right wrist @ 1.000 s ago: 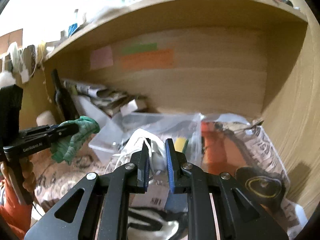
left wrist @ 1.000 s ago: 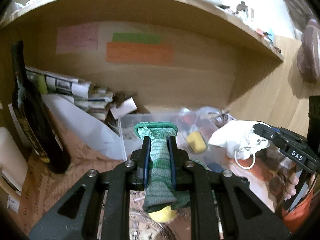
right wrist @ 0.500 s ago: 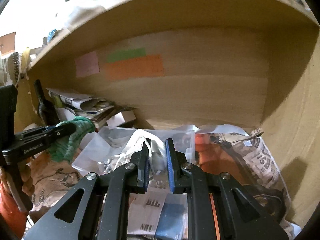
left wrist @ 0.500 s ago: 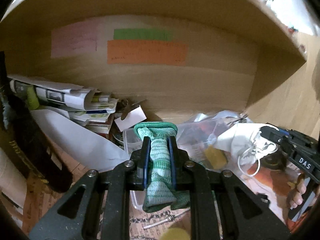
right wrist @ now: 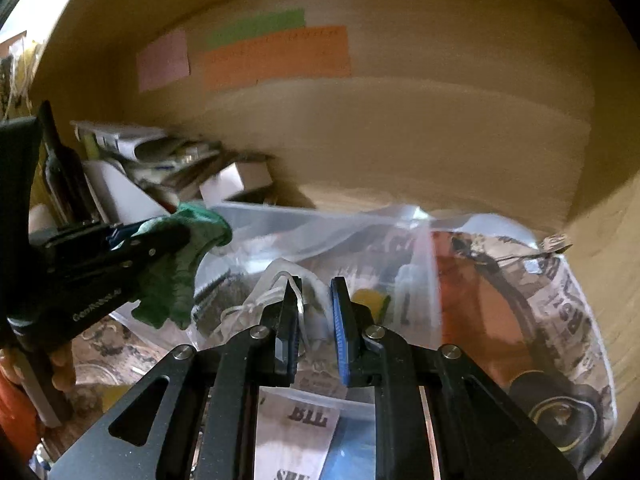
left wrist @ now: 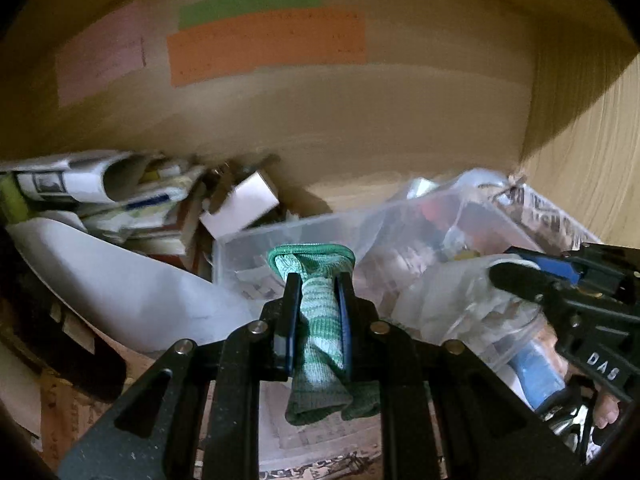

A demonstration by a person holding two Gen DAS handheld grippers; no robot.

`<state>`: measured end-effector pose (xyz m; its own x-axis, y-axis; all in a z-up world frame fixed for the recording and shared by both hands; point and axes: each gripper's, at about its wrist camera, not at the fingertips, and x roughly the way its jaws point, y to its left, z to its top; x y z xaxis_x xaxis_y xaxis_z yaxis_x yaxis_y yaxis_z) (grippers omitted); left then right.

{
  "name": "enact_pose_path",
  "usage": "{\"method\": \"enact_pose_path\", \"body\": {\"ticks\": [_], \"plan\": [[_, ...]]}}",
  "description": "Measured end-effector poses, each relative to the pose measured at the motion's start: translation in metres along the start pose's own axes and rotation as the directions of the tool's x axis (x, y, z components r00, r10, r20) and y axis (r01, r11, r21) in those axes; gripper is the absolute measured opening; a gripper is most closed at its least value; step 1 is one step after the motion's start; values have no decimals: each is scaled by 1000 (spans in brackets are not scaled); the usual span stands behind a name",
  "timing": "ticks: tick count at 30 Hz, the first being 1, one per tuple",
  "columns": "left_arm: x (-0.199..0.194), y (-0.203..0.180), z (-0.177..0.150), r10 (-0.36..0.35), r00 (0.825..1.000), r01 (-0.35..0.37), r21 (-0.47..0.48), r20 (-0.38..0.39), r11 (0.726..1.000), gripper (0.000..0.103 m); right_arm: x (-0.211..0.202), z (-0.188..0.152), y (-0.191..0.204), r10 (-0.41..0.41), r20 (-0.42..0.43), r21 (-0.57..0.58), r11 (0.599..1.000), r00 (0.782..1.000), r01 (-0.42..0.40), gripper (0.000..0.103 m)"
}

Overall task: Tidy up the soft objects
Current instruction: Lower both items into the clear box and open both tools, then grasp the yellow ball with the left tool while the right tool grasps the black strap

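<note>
My left gripper [left wrist: 318, 284] is shut on a green knitted cloth [left wrist: 320, 320] and holds it over the near rim of a clear plastic bin [left wrist: 280, 236] inside a wooden shelf bay. The cloth also shows in the right wrist view [right wrist: 180, 264], hanging from the left gripper [right wrist: 176, 236]. My right gripper [right wrist: 314, 292] is shut on a white face mask [right wrist: 276, 292] with ear loops, over the same bin [right wrist: 320, 220]. In the left wrist view the right gripper [left wrist: 516, 270] holds the mask [left wrist: 452, 292] at the right.
A stack of newspapers and books [left wrist: 120, 196], a white sheet [left wrist: 120, 276] and a small white box [left wrist: 240, 204] lie left of the bin. A dark bottle [right wrist: 60, 176] stands at far left. Newspaper and a dark round object [right wrist: 560, 412] lie right. Coloured notes [left wrist: 264, 40] mark the back wall.
Both grippers have moved forward and deeper into the shelf bay, toward the clear bin. Each still holds its item.
</note>
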<state>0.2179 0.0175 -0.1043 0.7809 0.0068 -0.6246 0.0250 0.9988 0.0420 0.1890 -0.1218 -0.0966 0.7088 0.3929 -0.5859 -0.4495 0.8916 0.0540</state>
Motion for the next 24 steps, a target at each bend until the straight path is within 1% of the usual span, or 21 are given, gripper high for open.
{"method": "enact_pose_path", "body": {"ticks": [2,6,8,10,12,13,15,17,18,19,20,21,22,23,24], "plan": [[6,0,-1,-10,1000,10,1,-21,1000,17,7,-4,2,2,-28,-10,1000,1000,-2,13],[9,-1,-3,-8,999,9,10,-40,1000,17,14,-8,6,0,-68,-39,999,998,-2,14],[9,-1,-4,-8,999,9,13,-50,1000,18,13,-9,8,-3,-78,-50,999,997,-1,17],[8,-1,-3,-9,998,10,12,-59,1000,23,14,-8,9,-6,-83,-58,998,997,2,18],[6,0,-1,-20,998,20,4,-66,1000,31,12,-8,10,-7,-88,-66,998,996,1,21],[4,1,-1,-24,998,24,-1,-65,1000,33,12,-9,10,-12,-89,-72,997,996,5,25],[-5,2,-2,-27,998,26,-8,-50,1000,44,10,-8,10,-13,-87,-78,997,996,7,33],[-15,2,-2,-26,999,26,-8,-28,1000,50,4,-7,11,-20,-70,-84,996,997,14,43],[-20,2,-1,-26,1000,26,-7,-16,1000,53,1,-7,11,-22,-62,-86,996,998,17,46],[-26,3,-1,-26,1000,26,-8,-5,1000,54,-4,-6,12,-25,-51,-88,996,998,20,50],[-33,4,-1,-30,1000,30,-12,8,999,58,-10,-5,12,-29,-36,-91,995,999,25,55],[-39,5,0,-33,999,33,-16,19,999,62,-15,-4,12,-33,-23,-94,995,999,30,58],[-45,6,0,-35,999,35,-21,32,999,64,-21,-3,13,-38,-6,-95,995,999,37,64],[-54,7,0,-36,998,37,-28,48,999,69,-29,-3,13,-42,16,-92,995,999,43,71],[-61,10,-1,-37,997,39,-33,61,999,74,-34,-2,13,-43,33,-89,995,999,45,75]]}}
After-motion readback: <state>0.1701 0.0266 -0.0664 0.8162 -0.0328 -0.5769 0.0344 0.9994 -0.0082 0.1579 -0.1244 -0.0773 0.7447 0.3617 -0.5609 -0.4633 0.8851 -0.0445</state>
